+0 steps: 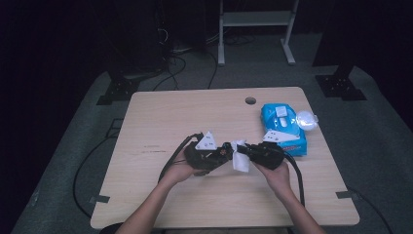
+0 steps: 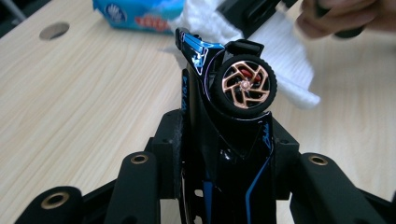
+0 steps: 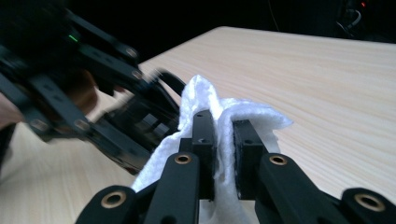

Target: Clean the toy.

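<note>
- While the black toy car with blue trim and a copper-spoked wheel [image 2: 233, 121] is clamped upright between the jaws of the left gripper [image 1: 217, 155], it is held clear of the light wooden table [image 1: 195, 122], near the person's edge and about midway across.
- In the left gripper view the car's nose is seen pointing away from the camera, one wheel turned toward it, and the jaws are seen pressed on the car's body from both sides.
- Just beyond the car, the folded white wet wipe [image 3: 219, 116] is pinched between the closed jaws of the right gripper [image 1: 249, 150], with most of its cloth hanging loose around and below them.
- In the high view the wipe [image 1: 240, 158] is seen hanging between the two grippers, right at the car's front end; whether cloth and car are actually touching cannot be told.
- Judged from this, the picking up of car and wipe is done, and the wiping itself is under way or about to begin; how much of the car has been cleaned cannot be told.
- Farther back, toward the right edge of the table, the blue plastic pack of wet wipes [image 1: 284, 131] is seen lying flat, its lid flap open.
- Left to be done, by this reading: the rest of the car's body is to be wiped, and car and wipe are to be set down.
</note>
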